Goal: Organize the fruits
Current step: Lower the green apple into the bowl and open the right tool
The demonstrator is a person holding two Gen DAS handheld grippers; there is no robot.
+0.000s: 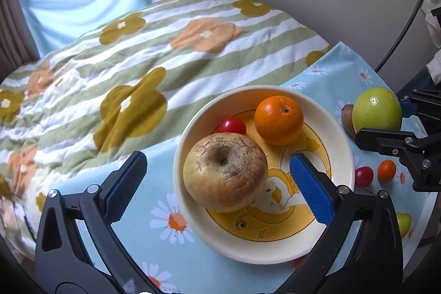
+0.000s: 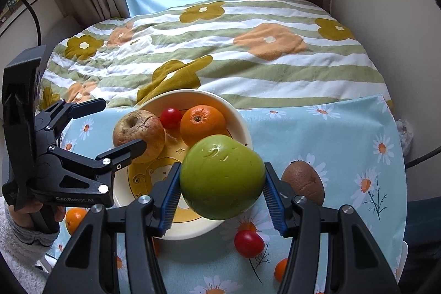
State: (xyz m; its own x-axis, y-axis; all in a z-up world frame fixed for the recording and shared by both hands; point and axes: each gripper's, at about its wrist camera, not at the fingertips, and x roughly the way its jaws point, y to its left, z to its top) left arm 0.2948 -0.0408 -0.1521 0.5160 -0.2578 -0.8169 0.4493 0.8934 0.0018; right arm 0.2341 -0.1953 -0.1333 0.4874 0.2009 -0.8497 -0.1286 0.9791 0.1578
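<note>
Right tongs [image 2: 222, 193] clamp one green apple [image 2: 222, 177]; left tongs [image 1: 217, 183] gape; bowl [image 1: 341, 139] holds three fruits.

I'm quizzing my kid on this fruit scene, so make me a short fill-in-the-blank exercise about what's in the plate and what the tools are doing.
1. The right tool is shut on a smooth round ____ apple.
2. The cream plate with the yellow cartoon centre holds a wrinkled brownish apple, a round orange and a small red ____.
3. The open left tool hovers over the ____ apple.

Missing words: green; tomato; wrinkled
</note>
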